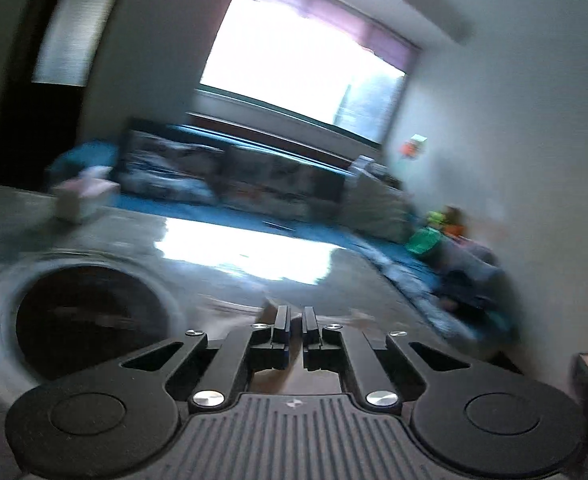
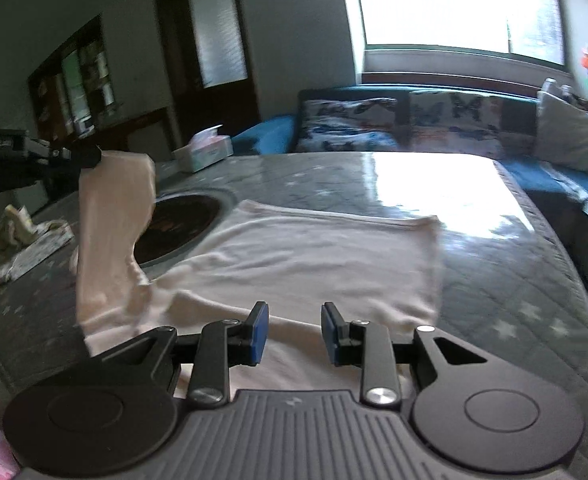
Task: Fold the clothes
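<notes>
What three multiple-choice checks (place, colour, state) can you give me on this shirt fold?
1. The tissue box sits: A on the shirt; B on the table beyond the dark round inset; C in the right gripper.
2. The right gripper's pads are: A red; B white; C blue.
3. The shirt's sleeve is: A flat; B lifted by the shut left gripper; C tucked under.
Key: B, it stands past the inset; C, blue faces show; B, the sleeve hangs from the left jaws.
</notes>
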Motion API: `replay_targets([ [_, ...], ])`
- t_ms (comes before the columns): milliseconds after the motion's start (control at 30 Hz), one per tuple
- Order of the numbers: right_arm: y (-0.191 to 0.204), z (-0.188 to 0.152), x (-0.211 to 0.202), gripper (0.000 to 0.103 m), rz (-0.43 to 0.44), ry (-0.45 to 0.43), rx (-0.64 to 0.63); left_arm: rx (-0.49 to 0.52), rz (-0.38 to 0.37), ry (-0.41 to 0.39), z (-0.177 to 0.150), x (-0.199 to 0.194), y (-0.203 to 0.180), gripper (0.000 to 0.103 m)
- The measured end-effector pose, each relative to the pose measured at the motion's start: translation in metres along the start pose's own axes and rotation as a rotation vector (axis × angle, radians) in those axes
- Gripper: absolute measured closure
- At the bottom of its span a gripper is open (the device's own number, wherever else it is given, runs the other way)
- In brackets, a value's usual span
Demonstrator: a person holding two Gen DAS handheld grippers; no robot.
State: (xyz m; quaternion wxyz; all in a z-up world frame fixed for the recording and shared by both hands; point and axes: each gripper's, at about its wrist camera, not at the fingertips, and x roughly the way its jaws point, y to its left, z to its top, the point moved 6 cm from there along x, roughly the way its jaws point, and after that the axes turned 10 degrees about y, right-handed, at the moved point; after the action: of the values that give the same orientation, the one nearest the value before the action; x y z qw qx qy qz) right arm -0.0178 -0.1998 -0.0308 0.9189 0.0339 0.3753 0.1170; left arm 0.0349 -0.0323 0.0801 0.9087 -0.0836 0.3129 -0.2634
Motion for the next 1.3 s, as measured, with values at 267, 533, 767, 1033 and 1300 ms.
replay_targets([
  [267, -0.043, -0.018, -0.015, 0.074, -0.057, -0.004, 0.099, 0.112, -0.172, 0.154, -0.036, 0.062, -0.072, 0.098],
  [533, -0.052, -0.023, -0.011, 0.074, -0.048, 0.001, 0.138, 0.178, -0.249, 0.311, -0.079, 0.096, -0.089, 0.093],
  [767, -0.035, -0.023, 0.006, 0.074, 0.018, 0.04, 0.112, 0.177, -0.168, 0.304, -0.081, 0.079, -0.044, 0.08],
  [1033, -0.016, -0.024, 0.035, 0.075, 0.057, 0.098, 0.085, 0.087, 0.026, 0.299, -0.075, 0.075, 0.04, 0.081],
  [1300, -0.005, -0.018, 0.037, 0.097, 0.014, 0.102, 0.017, 0.054, 0.034, 0.304, -0.076, 0.07, 0.068, 0.082],
])
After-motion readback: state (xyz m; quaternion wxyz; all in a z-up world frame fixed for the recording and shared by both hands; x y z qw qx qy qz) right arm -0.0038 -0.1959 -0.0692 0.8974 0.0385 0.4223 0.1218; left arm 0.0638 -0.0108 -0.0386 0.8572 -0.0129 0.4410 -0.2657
